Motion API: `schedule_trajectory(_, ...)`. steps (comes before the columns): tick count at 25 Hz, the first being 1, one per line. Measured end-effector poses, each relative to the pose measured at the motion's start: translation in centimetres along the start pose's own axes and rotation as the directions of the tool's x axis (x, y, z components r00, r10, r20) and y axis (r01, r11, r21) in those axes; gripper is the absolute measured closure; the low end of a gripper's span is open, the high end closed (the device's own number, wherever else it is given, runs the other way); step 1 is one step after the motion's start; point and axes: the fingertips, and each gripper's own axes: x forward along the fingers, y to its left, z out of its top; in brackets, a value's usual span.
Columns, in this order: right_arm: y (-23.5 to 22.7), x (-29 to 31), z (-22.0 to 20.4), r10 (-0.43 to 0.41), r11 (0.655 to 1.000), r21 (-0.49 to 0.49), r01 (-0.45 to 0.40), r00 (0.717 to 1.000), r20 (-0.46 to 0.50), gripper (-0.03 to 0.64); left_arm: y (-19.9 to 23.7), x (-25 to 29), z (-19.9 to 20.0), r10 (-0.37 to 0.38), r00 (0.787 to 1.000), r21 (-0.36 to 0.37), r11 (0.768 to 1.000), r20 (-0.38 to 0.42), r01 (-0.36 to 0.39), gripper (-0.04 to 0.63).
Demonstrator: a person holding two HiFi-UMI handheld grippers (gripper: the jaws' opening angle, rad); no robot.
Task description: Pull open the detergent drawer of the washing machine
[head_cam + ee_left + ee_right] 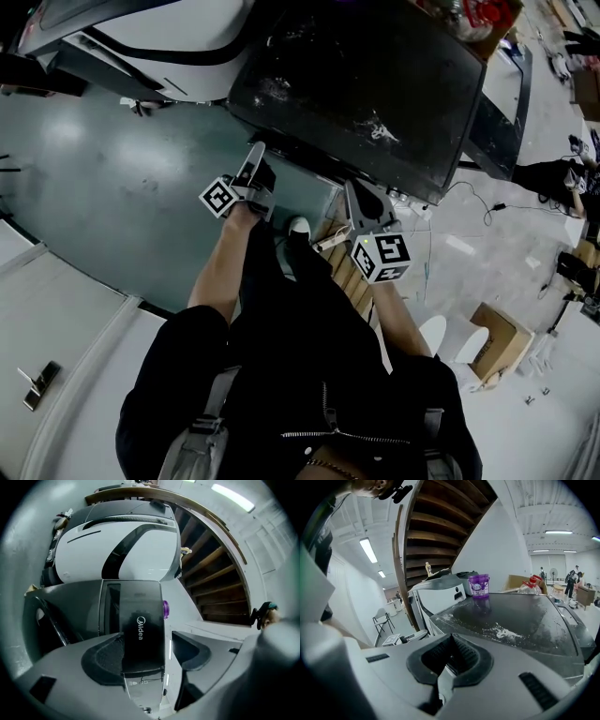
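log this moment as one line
left hand-held gripper: jaws astride drawer front, grip unclear | right hand-held gripper: jaws together, near washing machine

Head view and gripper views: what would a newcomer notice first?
The washing machine's dark top is dusted with spilled white powder, and a purple cup stands at its far edge. Then comes the dark Midea-branded front panel, which stands between the left gripper's open jaws.

From the head view, the washing machine (366, 84) runs off the top edge and its dark lid hides its front. The small marks low on the detergent drawer (140, 630) are unreadable, as is the purple cup's (478, 585) label.
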Motion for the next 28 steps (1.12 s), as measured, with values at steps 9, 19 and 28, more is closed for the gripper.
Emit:
schedule_trajectory(9,-1.2,-0.3,-1.8,-0.048,0.998,0.030,0.049,0.998,-0.040,0.611,2.8,1.7,0.7,-0.057,0.997,-0.135,0.989,0.048,0.063,0.267)
schedule_trajectory(19,-2.1,-0.4,-3.6,-0.074,0.994,0.076,0.080,0.994,-0.077,0.611,2.4,4.1,0.0,-0.217,0.976,-0.136,0.968,-0.029,0.211,0.265)
schedule_trajectory(28,-2.2,-0.5,-4.5,-0.081,0.992,0.084,0.090,0.991,-0.107,0.611,2.3,4.3,-0.6,-0.303,0.952,-0.122,0.948,-0.046,0.295,0.281)
